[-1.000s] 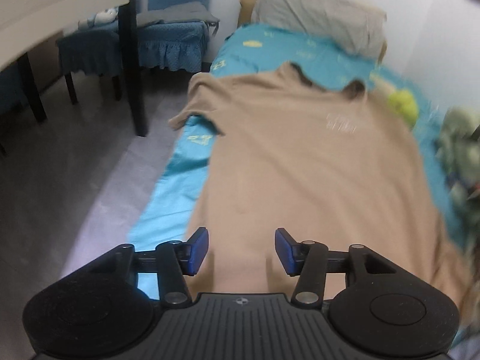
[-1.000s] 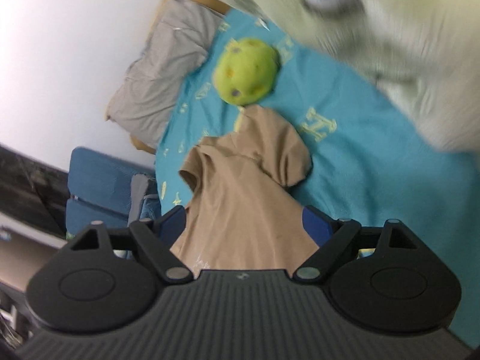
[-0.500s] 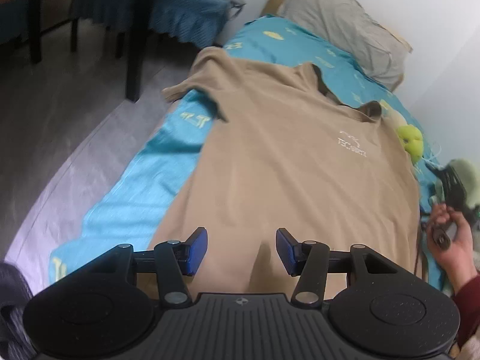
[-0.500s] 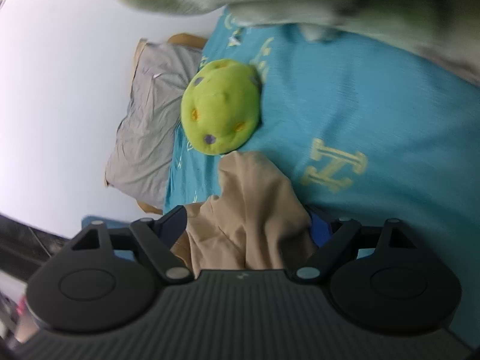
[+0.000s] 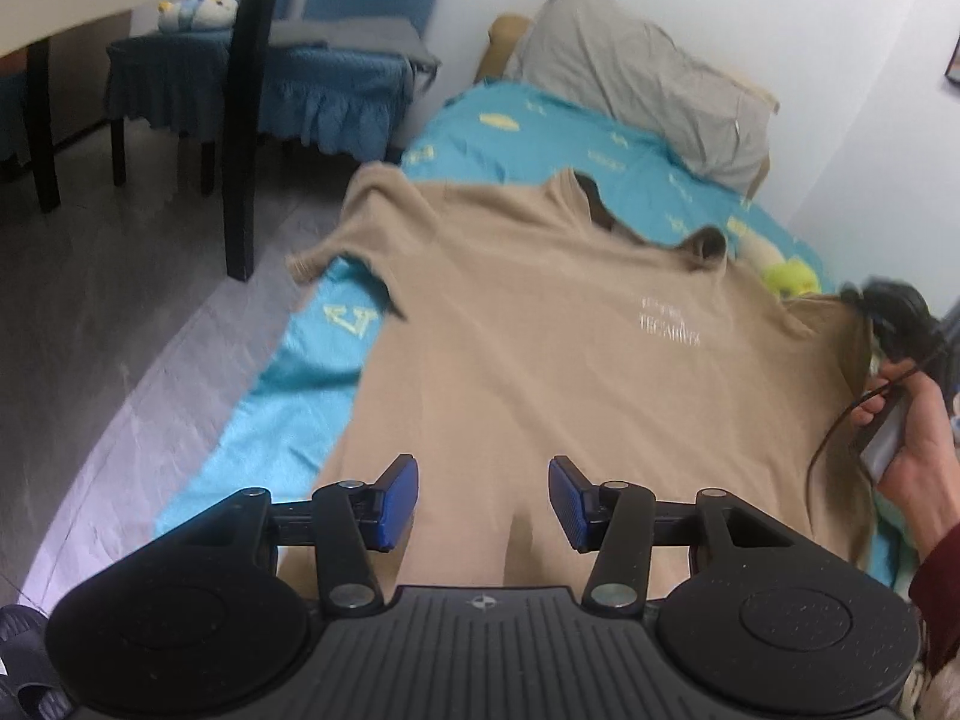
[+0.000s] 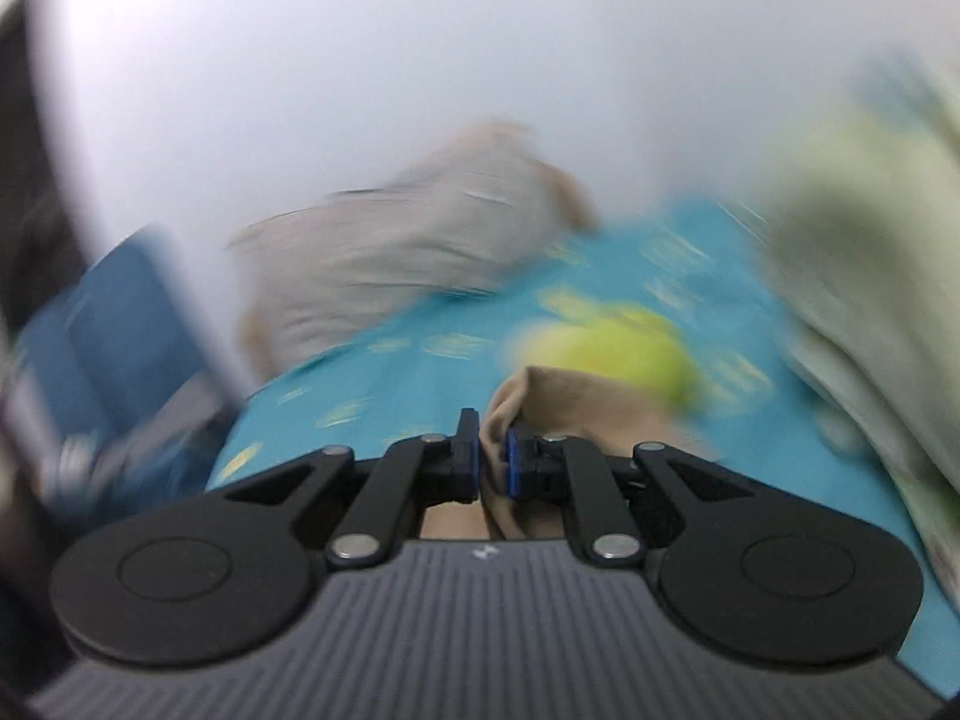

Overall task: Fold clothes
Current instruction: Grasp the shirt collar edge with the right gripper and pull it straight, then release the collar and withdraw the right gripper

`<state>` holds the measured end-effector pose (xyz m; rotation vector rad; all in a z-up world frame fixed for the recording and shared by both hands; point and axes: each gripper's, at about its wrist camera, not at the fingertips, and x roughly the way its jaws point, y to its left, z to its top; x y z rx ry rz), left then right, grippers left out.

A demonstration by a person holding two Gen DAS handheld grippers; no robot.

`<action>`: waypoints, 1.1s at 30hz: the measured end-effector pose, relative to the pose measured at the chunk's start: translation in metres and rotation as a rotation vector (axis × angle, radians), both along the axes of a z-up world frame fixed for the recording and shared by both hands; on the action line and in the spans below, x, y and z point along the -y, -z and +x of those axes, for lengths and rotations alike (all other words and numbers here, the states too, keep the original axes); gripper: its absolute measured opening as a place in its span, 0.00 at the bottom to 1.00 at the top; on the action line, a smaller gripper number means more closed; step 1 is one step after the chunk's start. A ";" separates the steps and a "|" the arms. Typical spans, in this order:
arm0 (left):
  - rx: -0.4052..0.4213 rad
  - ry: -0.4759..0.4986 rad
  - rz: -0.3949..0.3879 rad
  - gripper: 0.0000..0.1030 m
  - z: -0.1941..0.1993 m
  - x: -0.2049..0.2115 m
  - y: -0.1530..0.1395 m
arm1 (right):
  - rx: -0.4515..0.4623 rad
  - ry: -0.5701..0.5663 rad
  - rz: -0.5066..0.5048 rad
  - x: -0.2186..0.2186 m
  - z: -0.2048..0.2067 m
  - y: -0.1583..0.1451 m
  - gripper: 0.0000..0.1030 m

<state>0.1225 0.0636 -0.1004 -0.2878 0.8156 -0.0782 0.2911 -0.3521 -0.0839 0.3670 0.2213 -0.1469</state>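
A bedroom in a home.

Ahead of the left tool [image 5: 483, 501] stretches a bed [image 5: 282, 384] made up with a turquoise sheet printed in pale yellow, a grey pillow [image 5: 642, 84] propped at its far end against a plain white wall [image 5: 750, 6]. A tan T-shirt [image 5: 540, 360] lies spread over the sheet, and a lime-green soft toy [image 5: 792, 279] sits far right by the wall. To the left of the tool, past the bed's edge, grey floor [image 5: 120, 276] runs to dark chairs with frilled blue covers [image 5: 336, 90]; small plush toys [image 5: 195, 6] rest on one seat, behind a black furniture leg [image 5: 243, 138].
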 end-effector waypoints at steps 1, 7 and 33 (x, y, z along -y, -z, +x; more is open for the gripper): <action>0.002 -0.007 -0.006 0.49 -0.001 -0.002 -0.001 | 0.000 -0.076 -0.068 -0.028 0.001 -0.004 0.11; 0.027 -0.050 -0.021 0.48 -0.003 -0.018 -0.008 | -0.174 -0.434 -0.306 -0.150 0.007 0.032 0.13; 0.133 0.081 0.125 0.61 -0.042 0.005 -0.032 | -0.171 -0.239 0.006 -0.103 -0.227 -0.102 1.00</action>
